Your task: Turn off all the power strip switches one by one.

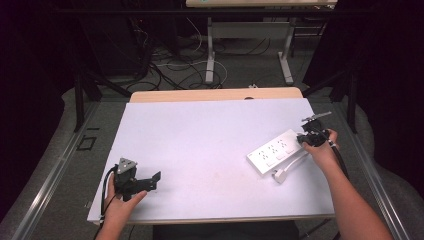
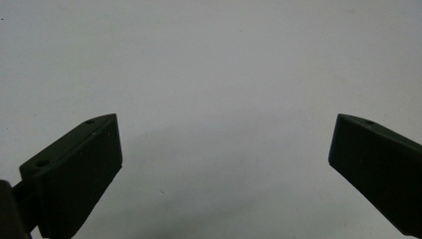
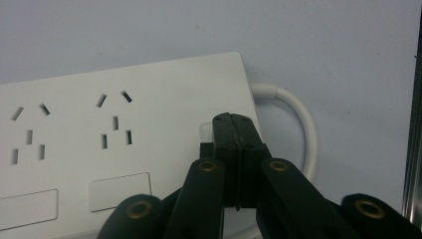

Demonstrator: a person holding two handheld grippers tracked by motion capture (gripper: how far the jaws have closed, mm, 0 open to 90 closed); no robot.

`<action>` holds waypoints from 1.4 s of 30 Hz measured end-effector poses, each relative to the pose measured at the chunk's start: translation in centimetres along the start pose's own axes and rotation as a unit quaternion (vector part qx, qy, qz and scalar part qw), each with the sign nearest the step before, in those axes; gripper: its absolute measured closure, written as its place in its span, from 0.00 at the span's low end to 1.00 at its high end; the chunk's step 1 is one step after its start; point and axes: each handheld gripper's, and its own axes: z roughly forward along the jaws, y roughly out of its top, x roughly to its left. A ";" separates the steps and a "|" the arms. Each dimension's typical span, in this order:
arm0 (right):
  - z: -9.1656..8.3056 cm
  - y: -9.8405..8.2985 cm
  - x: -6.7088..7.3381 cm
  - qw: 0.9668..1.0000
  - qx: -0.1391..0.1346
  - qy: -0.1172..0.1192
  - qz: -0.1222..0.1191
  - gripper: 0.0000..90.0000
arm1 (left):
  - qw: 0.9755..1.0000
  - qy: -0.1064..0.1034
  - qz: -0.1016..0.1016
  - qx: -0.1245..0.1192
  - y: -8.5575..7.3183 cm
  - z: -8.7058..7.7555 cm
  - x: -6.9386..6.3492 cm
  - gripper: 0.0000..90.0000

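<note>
A white power strip (image 1: 274, 151) with several sockets lies on the right side of the white table top (image 1: 200, 135). Its white cable (image 1: 294, 164) loops back to a plug (image 1: 279, 176) near the strip. My right gripper (image 1: 302, 139) is shut with nothing between its jaws. In the right gripper view its tips (image 3: 234, 120) sit over the cable end of the power strip (image 3: 124, 144), beside a small clear button (image 3: 204, 131). My left gripper (image 1: 152, 181) is held low over the near left of the table, open. Bare table shows between its jaws (image 2: 226, 149).
The cable (image 3: 304, 124) curves out from the strip's end close to the table's right edge (image 3: 415, 124). Beyond the far edge stand table legs (image 1: 210, 55) and loose cables on the floor. Dark frame bars stand at both sides.
</note>
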 end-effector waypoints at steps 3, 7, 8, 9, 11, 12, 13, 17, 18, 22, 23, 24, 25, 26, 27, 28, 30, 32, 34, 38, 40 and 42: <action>0.1 0.0 0.1 1.000 -0.001 -0.004 -0.007 1.00 | 1.000 0.000 0.001 0.001 0.0 0.0 0.0 0.00; 0.1 -0.2 -0.1 1.000 -0.004 0.003 0.010 1.00 | 1.000 -0.001 0.001 0.001 0.0 0.0 -0.1 0.00; 0.2 -0.2 -0.2 1.000 -0.004 0.004 0.009 1.00 | 1.000 -0.001 0.002 0.001 0.0 0.0 -0.1 0.00; 0.2 -0.2 -0.2 1.000 -0.004 0.004 0.012 1.00 | 1.000 0.000 0.001 0.001 0.0 0.0 -0.1 0.00; 0.2 -0.2 -0.1 1.000 -0.004 0.001 0.020 1.00 | 1.000 0.000 0.003 0.000 0.0 0.1 -0.1 0.00; 0.2 -0.2 0.0 1.000 -0.005 -0.004 0.013 1.00 | 1.000 0.000 0.003 0.000 0.0 0.1 -0.1 0.00; 0.2 -0.2 0.2 1.000 -0.005 -0.007 0.007 1.00 | 1.000 0.000 0.003 0.000 0.0 0.0 -0.1 0.00; -0.1 0.0 0.4 1.000 -0.007 -0.013 0.007 1.00 | 1.000 0.000 -0.001 0.000 0.0 0.0 0.0 0.00; -0.1 0.0 0.4 1.000 -0.008 -0.015 0.009 1.00 | 1.000 0.000 -0.001 -0.001 0.0 0.1 0.0 0.00; -0.3 -0.2 0.2 1.000 -0.008 -0.007 0.016 1.00 | 1.000 0.001 0.000 0.001 0.0 0.1 0.0 0.00; -0.3 -0.3 0.2 1.000 -0.010 -0.003 0.018 1.00 | 1.000 0.001 -0.001 0.001 0.0 0.1 0.0 0.00; -0.3 -0.4 0.2 1.000 -0.015 -0.003 0.020 1.00 | 1.000 0.002 -0.001 0.001 0.0 0.1 0.0 0.00; -0.4 -0.5 0.1 1.000 -0.015 0.000 0.024 1.00 | 1.000 0.002 -0.001 0.001 0.0 0.1 0.0 0.00; -0.4 -0.6 0.1 0.999 -0.018 0.003 0.031 1.00 | 1.000 0.002 -0.001 0.001 0.0 0.1 0.0 0.00; -0.5 -0.7 0.1 0.999 -0.020 0.005 0.037 1.00 | 1.000 0.002 -0.001 0.001 0.0 0.1 0.0 0.00; -0.5 -0.8 0.0 0.999 -0.022 0.008 0.044 1.00 | 1.000 0.002 -0.001 0.001 0.0 0.1 0.0 0.00; -0.7 -0.9 -0.1 0.999 -0.022 0.013 0.047 1.00 | 1.000 0.002 -0.001 0.001 0.0 0.1 0.0 0.00; -1.0 -1.0 -0.1 0.998 -0.025 0.022 0.051 1.00 | 1.000 0.002 -0.001 0.001 0.0 0.1 0.0 0.00; -1.2 -1.1 -0.1 0.998 -0.027 0.023 0.056 1.00 | 1.000 0.002 0.000 0.002 0.0 0.1 0.0 0.00; -1.6 -1.6 0.1 0.997 -0.032 0.034 0.058 1.00 | 1.000 0.002 -0.001 0.003 0.0 0.2 0.0 0.00; -1.7 -1.7 0.3 0.997 -0.035 0.045 0.059 1.00 | 1.000 0.003 -0.002 0.003 0.0 0.2 -0.1 0.00; -1.9 -1.9 0.5 0.997 -0.036 0.045 0.060 1.00 | 1.000 0.003 -0.002 0.003 0.0 0.2 -0.1 0.00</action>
